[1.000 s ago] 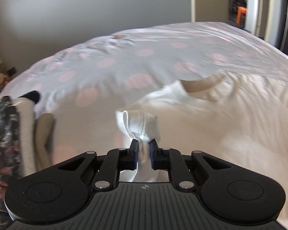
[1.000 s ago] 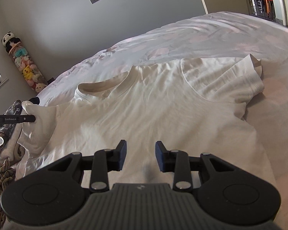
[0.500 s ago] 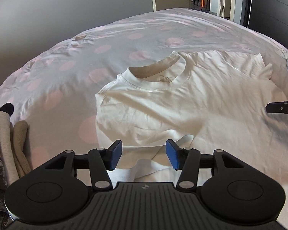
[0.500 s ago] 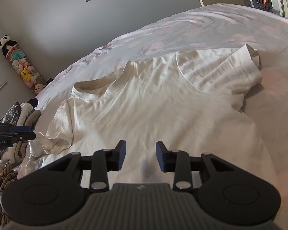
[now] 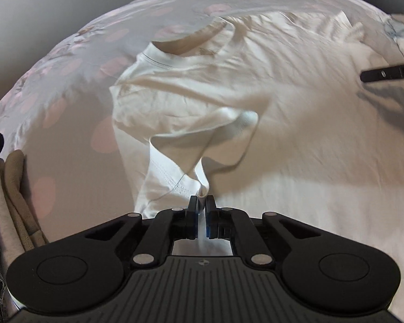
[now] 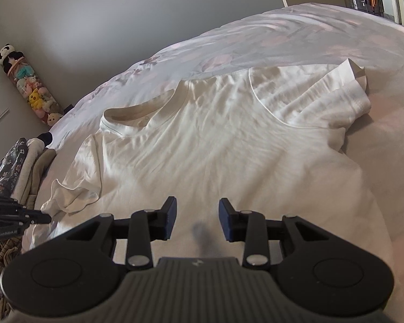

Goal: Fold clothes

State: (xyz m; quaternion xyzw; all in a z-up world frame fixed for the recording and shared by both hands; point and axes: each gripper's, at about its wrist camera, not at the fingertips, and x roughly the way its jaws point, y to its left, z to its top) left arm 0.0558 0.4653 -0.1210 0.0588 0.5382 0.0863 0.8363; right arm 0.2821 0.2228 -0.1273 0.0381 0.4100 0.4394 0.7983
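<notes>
Since half a second earlier, the left claw [image 5: 201, 202] has been closed onto the sleeve hem [image 5: 180, 180] of the white T-shirt [image 6: 215, 145], while the right claw [image 6: 197, 219] is held open and empty above its lower front. Spread on the pink-dotted bed [image 6: 282, 35], the shirt is judged light, limp and best pinched at hems. Folded clothes [image 6: 27, 167] are stacked left, stuffed toys [image 6: 32, 91] by the wall.

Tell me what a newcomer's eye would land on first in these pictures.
First, the white T-shirt spread flat across the middle of the bed. Next, the left hand-held gripper, shut on the shirt's left sleeve at the near edge. The right hand-held gripper hangs open over the shirt's lower part.
</notes>
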